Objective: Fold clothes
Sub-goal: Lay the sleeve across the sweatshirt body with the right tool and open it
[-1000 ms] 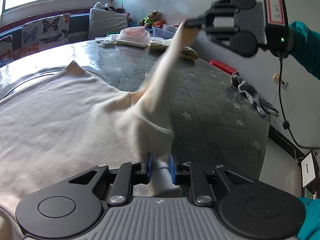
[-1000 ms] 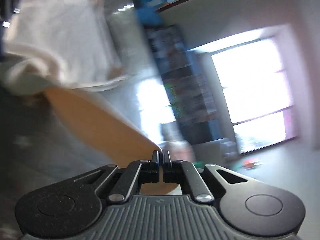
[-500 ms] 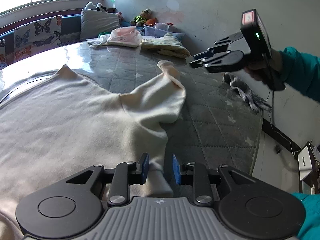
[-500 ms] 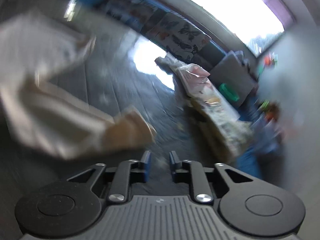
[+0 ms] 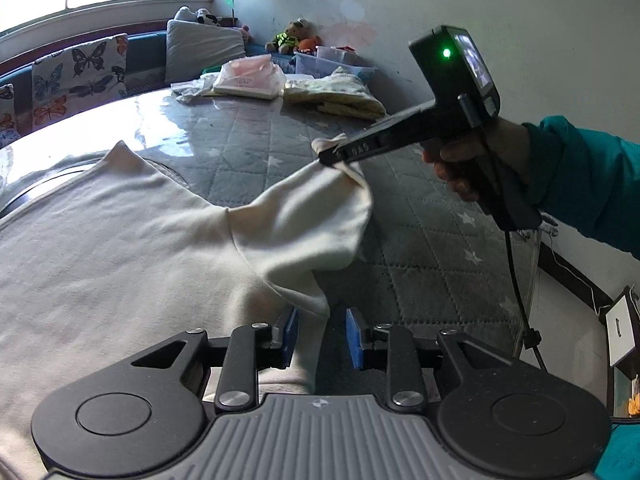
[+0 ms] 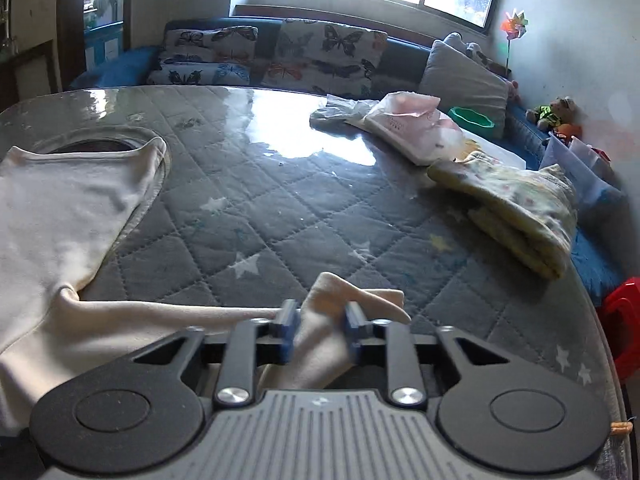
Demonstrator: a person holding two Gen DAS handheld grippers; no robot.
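Note:
A cream shirt [image 5: 120, 240] lies spread on the grey star-quilted table [image 5: 432, 240]. Its sleeve [image 5: 312, 216] rises off the cloth toward my right gripper [image 5: 326, 156], held by a hand in a teal sleeve. In the right wrist view the right gripper [image 6: 320, 328] has the bunched cuff [image 6: 352, 300] between its blue pads, and its jaws are closing on it. My left gripper [image 5: 322, 332] is open at the shirt's side below the armpit. The fabric edge hangs between its pads, with a gap on the right side. The shirt's body [image 6: 60, 208] lies to the left.
A folded yellow patterned garment [image 6: 520, 216] and a pink bagged package [image 6: 408, 124] lie at the table's far right. A red stool [image 6: 624, 332] stands past the right edge. A sofa with butterfly cushions [image 6: 320, 52] runs behind the table.
The right gripper dropped the raised sleeve, rolled over and came down onto the cuff. The left jaws widened off the shirt edge they had pinched.

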